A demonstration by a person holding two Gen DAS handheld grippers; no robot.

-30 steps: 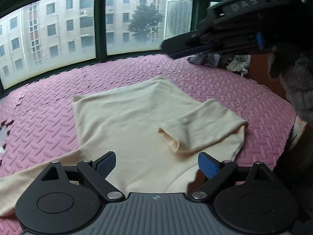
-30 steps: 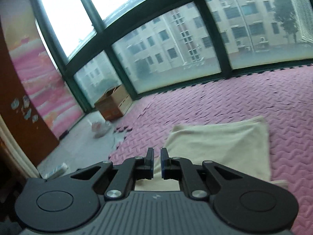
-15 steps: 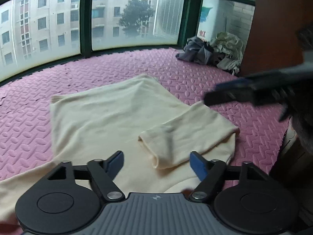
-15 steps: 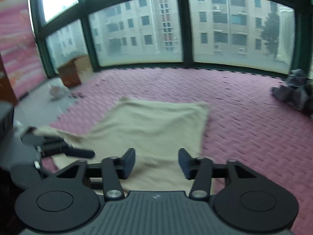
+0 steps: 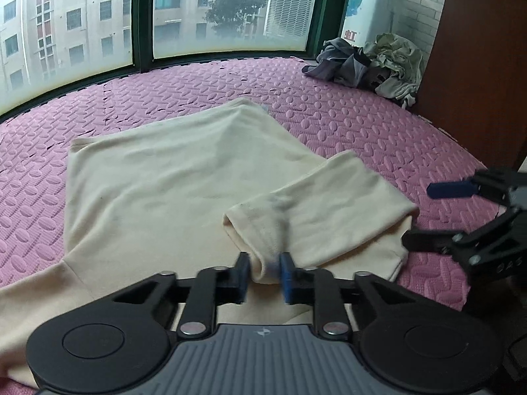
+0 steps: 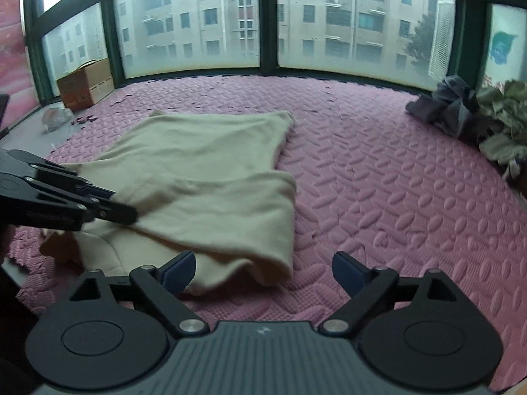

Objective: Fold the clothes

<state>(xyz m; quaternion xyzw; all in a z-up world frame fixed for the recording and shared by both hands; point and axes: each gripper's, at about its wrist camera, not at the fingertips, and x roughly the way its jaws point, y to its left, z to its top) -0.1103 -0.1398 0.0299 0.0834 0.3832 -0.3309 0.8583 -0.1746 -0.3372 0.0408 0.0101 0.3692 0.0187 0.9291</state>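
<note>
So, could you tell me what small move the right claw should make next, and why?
Probably ease the right claw forward and down onto the near corner of the cream top before shutting. Its jaws are opening and only the pink mat lies between them, while the left claw is closing with the folded sleeve cuff between its jaws.

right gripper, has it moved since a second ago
Yes. The right gripper has come down from up by the window to just over the pink mat beside the cream shirt, its jaws opening with nothing between them.
</note>
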